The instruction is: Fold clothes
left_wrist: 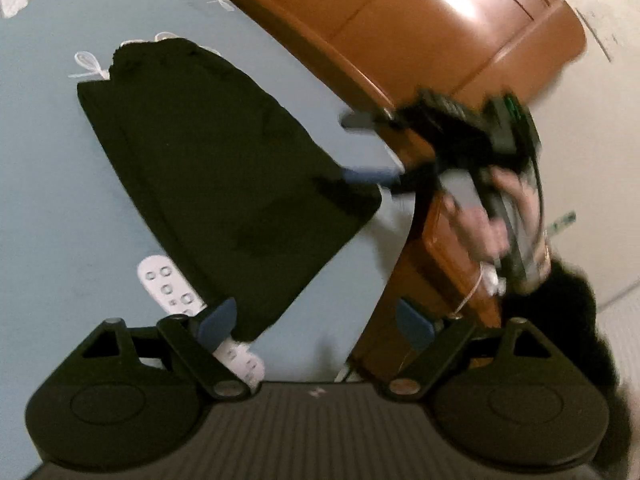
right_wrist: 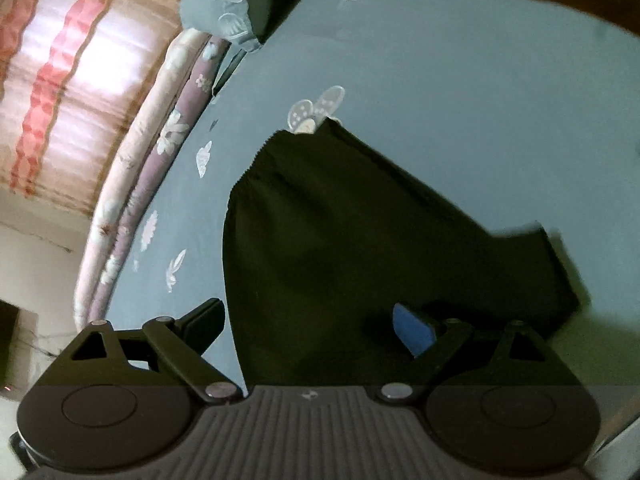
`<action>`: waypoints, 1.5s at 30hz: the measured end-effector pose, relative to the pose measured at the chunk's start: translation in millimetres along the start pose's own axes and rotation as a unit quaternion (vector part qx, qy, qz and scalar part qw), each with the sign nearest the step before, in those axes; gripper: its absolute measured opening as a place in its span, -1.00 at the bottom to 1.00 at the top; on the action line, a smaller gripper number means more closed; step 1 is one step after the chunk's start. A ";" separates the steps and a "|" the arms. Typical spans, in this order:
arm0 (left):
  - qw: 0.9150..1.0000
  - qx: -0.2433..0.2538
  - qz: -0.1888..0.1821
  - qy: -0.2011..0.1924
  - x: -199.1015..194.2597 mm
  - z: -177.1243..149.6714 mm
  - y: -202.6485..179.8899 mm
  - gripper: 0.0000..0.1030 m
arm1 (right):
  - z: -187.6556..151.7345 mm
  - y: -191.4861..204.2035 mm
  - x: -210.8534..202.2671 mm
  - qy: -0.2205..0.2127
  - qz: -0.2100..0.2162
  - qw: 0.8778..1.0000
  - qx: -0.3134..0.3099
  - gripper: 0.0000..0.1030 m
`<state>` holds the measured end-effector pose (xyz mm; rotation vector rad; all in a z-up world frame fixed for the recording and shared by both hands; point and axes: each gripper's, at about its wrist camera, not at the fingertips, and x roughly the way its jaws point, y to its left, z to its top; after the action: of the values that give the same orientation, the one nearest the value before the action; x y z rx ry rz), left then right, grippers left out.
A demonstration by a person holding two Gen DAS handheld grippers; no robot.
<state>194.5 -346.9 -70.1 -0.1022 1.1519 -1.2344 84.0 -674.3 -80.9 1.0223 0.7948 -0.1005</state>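
Observation:
A black garment (left_wrist: pixel 224 176) lies flat on the blue bed sheet (left_wrist: pixel 60 160), its gathered waistband at the far end. In the right wrist view the same garment (right_wrist: pixel 340 240) spreads under and ahead of my right gripper (right_wrist: pixel 308 326), which is open with nothing between its fingers. The left wrist view shows that right gripper (left_wrist: pixel 364 148) blurred, held by a hand (left_wrist: pixel 484 228), its jaws apart over the garment's right corner. My left gripper (left_wrist: pixel 316 322) is open above the garment's near corner, holding nothing.
A white remote control (left_wrist: pixel 164 284) lies partly under the garment's near edge. A brown wooden bed frame (left_wrist: pixel 400 32) borders the sheet on the right. A blue pillow (right_wrist: pixel 224 4), a floral quilt roll (right_wrist: pixel 160 140) and a striped curtain (right_wrist: pixel 60 80) are at the far left.

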 end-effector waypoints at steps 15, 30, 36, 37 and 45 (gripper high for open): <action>0.999 -0.039 -0.036 -0.011 58.1 -30.3 27.5 0.47 | -29.6 -5.7 -6.2 0.000 0.030 1.000 -0.008 0.82; 0.988 0.133 0.053 -0.053 54.7 -61.6 1.5 0.59 | -46.9 38.9 11.4 0.021 0.026 0.996 -0.081 0.82; 0.990 0.118 0.035 -0.065 60.3 -56.3 12.1 0.59 | -52.6 49.8 23.9 0.038 0.025 0.993 -0.108 0.83; 0.991 0.114 0.025 -0.065 60.9 -56.3 12.8 0.59 | -53.6 49.6 26.0 0.041 0.027 0.993 -0.110 0.83; 0.991 0.102 -0.030 -0.084 64.3 -56.7 18.2 0.62 | -76.2 57.3 60.1 0.106 0.035 0.982 -0.155 0.82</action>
<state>158.2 -361.0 -148.6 -0.0849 0.8780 -1.3647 110.3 -566.1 -98.4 0.7700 0.9339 0.1914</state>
